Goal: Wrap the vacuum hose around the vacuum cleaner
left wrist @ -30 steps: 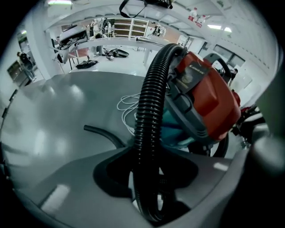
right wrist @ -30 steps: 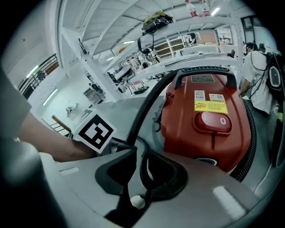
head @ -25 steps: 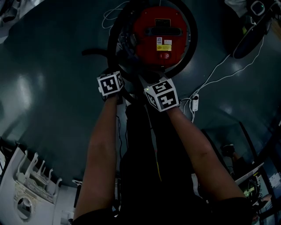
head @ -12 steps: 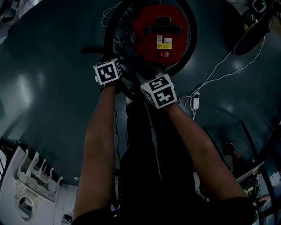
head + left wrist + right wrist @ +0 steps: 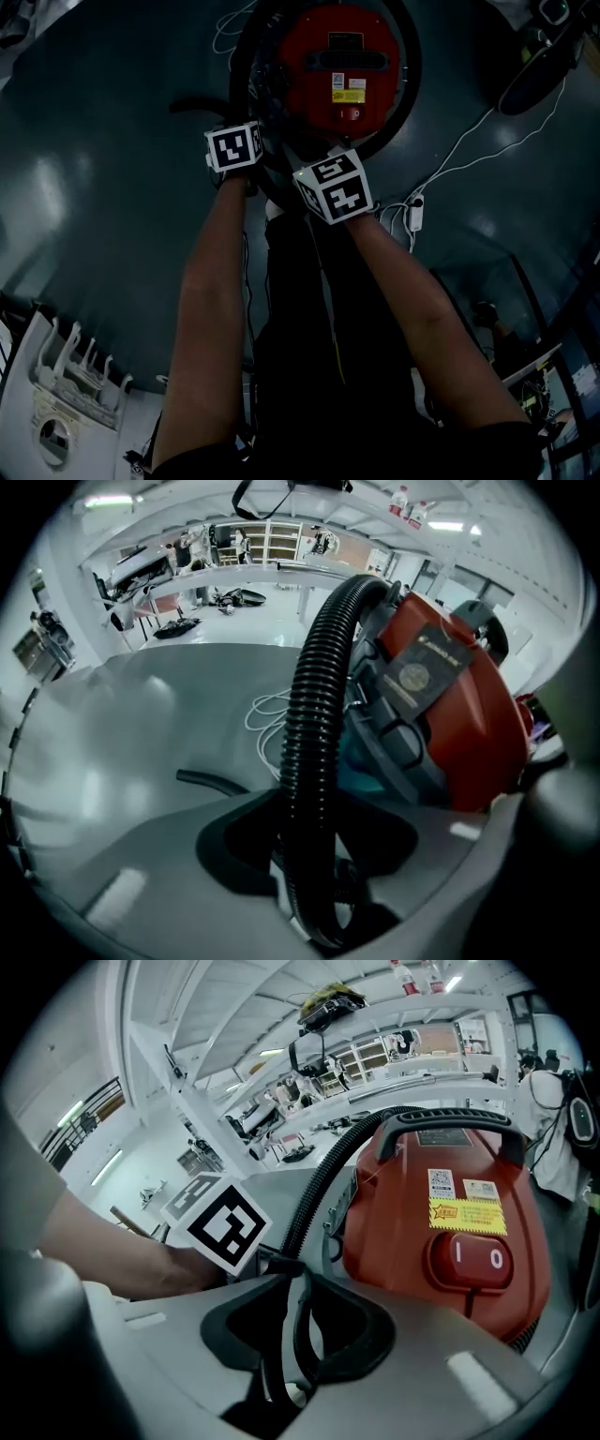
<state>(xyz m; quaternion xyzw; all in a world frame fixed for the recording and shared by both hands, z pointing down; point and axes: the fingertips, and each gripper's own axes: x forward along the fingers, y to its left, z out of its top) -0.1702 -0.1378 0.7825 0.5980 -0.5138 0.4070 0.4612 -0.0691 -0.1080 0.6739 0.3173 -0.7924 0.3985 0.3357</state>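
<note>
Hose (image 5: 309, 724): black, ribbed, runs up out of the left gripper (image 5: 305, 829) and arcs over the far side of the vacuum cleaner (image 5: 314, 84). Left jaws are clamped on it, hose squarely between them. In the head view it rings the red body on the far, left and right sides.

Right gripper (image 5: 295, 1309) sits at the near side of the vacuum, to the right of the left one. Its jaws are clenched on a narrower dark section of the same hose, just below a collar (image 5: 281, 1265); above that the ribbing climbs up the left side of the body.

Vacuum stands on the dark grey floor (image 5: 112, 141), black handle (image 5: 450, 1119) on top.

Markings, right gripper view:
- red rocker switch (image 5: 473, 1258), marked I and O
- yellow sticker (image 5: 467, 1215) just above it, red starburst, print too small to read
- white sticker (image 5: 441, 1183) with a QR-type code, and a second white sticker (image 5: 480, 1190) beside it, both unreadable

Left gripper view shows a dark label (image 5: 422, 672) with a round emblem; text not legible.

White cable (image 5: 469, 155) lies on the floor to the right of the vacuum.
</note>
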